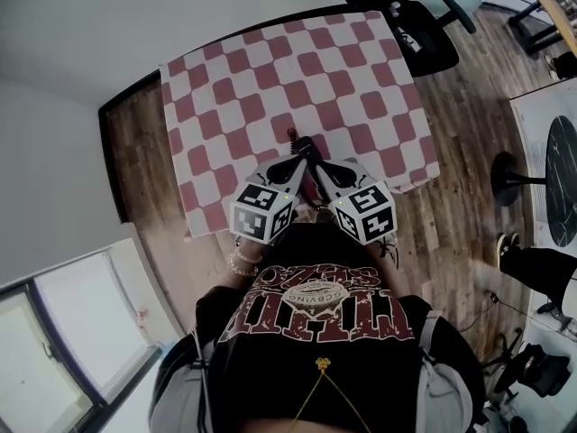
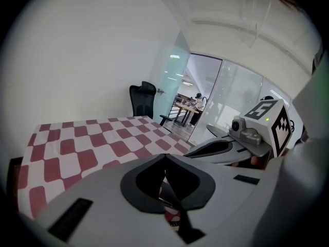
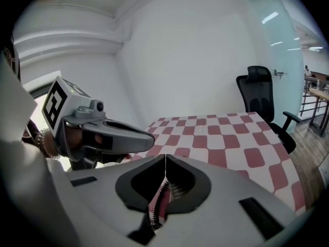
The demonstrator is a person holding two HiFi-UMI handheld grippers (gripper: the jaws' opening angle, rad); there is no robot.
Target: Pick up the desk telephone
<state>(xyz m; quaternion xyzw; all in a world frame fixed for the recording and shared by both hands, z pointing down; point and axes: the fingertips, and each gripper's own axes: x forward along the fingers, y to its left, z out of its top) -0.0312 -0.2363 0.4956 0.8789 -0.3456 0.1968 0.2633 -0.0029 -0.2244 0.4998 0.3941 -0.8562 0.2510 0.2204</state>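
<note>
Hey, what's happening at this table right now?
A person holds a gripper in each hand over the near edge of the checked tablecloth. The left gripper and right gripper are both shut and empty, side by side. No desk telephone shows in any view. An office chair stands at the far side.

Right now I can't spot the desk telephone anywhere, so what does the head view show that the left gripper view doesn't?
Only the head view: the print on the person's black T-shirt and a second person's leg at the right edge. Only the left gripper view: a glass partition with a lit room behind it. Both: the red-and-white checkered tablecloth, the black office chair and the right gripper. Neither shows a telephone.
</note>
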